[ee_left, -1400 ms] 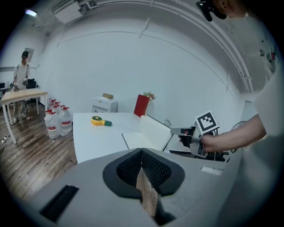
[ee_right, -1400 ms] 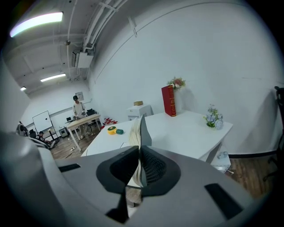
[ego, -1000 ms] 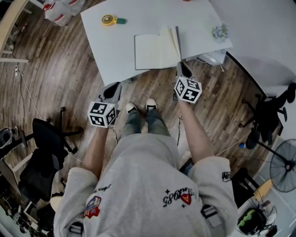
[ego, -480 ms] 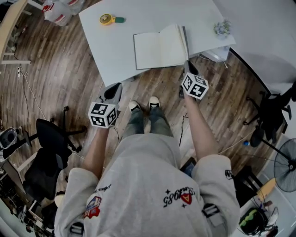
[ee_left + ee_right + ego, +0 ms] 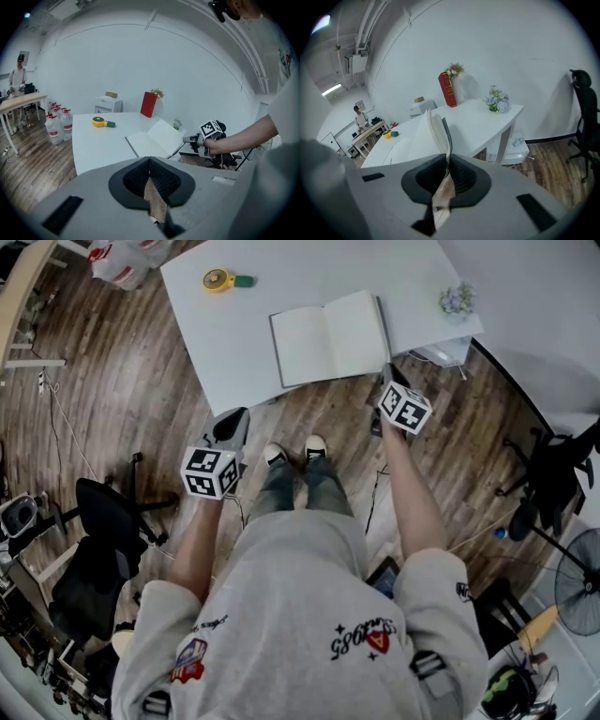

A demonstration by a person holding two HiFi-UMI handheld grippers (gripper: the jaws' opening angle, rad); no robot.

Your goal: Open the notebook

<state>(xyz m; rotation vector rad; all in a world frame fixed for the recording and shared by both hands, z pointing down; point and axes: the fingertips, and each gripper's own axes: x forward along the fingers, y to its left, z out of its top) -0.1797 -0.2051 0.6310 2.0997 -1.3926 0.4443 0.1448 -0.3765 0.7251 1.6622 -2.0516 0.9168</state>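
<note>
I found the notebook (image 5: 330, 338) spread open near the front edge of the white table (image 5: 244, 324), so I judged only release remained: the right gripper (image 5: 447, 164) pinched its raised right-hand edge, nearly shut, while the left gripper (image 5: 150, 171) was closed and empty, short of the table.

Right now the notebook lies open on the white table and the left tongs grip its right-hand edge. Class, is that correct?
Not quite: it is the right tongs that grip the right-hand edge of the notebook, as the right gripper view shows. The left tongs are closed on nothing, off the white table. The rest stands.
</note>
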